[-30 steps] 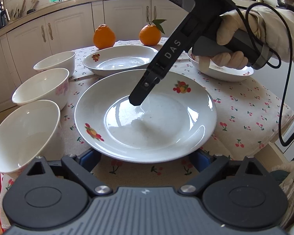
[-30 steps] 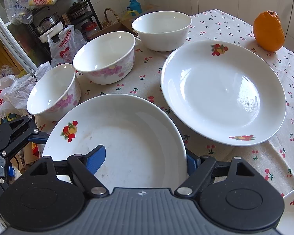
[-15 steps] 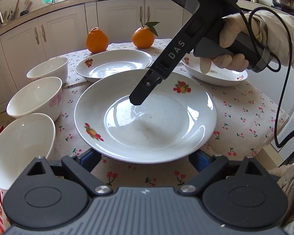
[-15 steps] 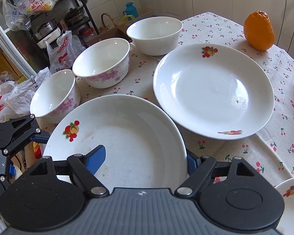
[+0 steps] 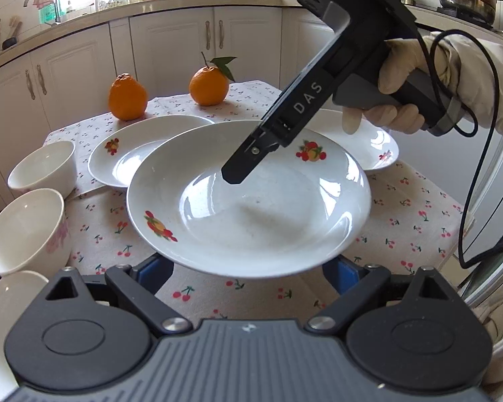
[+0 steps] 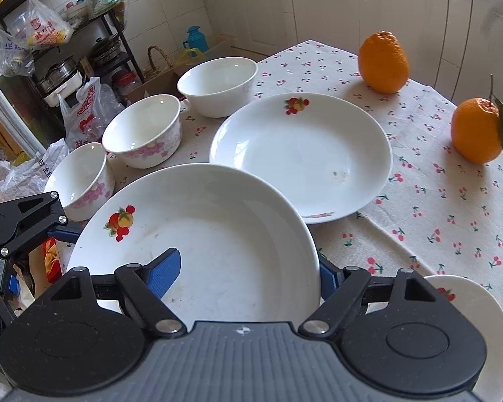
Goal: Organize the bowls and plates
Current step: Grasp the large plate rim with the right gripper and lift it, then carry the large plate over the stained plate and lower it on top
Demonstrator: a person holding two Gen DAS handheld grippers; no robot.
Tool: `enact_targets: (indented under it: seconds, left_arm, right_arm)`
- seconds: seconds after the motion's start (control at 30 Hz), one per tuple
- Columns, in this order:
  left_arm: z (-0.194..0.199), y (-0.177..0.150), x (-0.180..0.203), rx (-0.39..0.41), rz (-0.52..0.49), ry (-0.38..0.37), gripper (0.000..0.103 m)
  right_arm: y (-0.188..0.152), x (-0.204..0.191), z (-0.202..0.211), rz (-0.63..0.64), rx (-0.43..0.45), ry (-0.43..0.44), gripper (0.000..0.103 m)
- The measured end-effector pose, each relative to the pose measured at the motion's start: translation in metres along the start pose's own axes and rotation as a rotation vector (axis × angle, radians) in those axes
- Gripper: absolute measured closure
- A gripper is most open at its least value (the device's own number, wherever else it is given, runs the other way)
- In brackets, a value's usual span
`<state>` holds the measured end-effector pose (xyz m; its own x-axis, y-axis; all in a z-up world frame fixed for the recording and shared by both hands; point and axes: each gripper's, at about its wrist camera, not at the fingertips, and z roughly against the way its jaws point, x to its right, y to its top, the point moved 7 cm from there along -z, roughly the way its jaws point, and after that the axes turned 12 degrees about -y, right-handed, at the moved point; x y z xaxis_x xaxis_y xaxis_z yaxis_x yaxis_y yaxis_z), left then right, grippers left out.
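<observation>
A white deep plate with fruit prints (image 5: pixel 268 221) (image 6: pixel 211 234) is lifted above the table, tilted a little. My right gripper (image 6: pixel 248 271) is shut on its rim, one blue pad (image 6: pixel 164 269) inside the plate. My left gripper (image 5: pixel 248 269) has its jaws spread under the plate's near edge; whether it grips cannot be told. A second plate (image 6: pixel 301 157) (image 5: pixel 124 154) lies on the cloth just beyond. A third plate (image 5: pixel 375 147) (image 6: pixel 479 328) lies to the right. Three white bowls (image 6: pixel 218 85) (image 6: pixel 144 134) (image 6: pixel 84 181) stand in a row at the left.
Two oranges (image 6: pixel 384 62) (image 6: pixel 476 130) sit at the far side of the cherry-print tablecloth (image 6: pixel 436 221). White cabinets (image 5: pixel 171 50) stand behind the table. A rack with bags and pots (image 6: pixel 50 50) stands past the left table edge. My right gripper's cable (image 5: pixel 479 167) hangs at the right.
The held plate has risen off the table and moved toward the second plate, now overlapping its near rim in view. Both grippers moved with it.
</observation>
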<state>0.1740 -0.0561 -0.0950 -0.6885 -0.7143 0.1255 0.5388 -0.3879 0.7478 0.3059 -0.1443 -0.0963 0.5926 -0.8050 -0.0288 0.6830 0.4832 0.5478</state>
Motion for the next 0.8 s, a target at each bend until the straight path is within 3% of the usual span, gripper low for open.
enact_targets:
  seconds: [0.43,0.8]
  left_arm:
    - [-0.046,0.044,0.029,-0.015,-0.090,-0.105,0.008]
    - [-0.080,0.060,0.051,-0.052,-0.127,-0.164,0.008]
  right_arm:
    - [-0.026,0.070,0.032,-0.112,0.038,-0.101,0.017]
    - [-0.054,0.111,0.039,-0.198,0.042,-0.138,0.017]
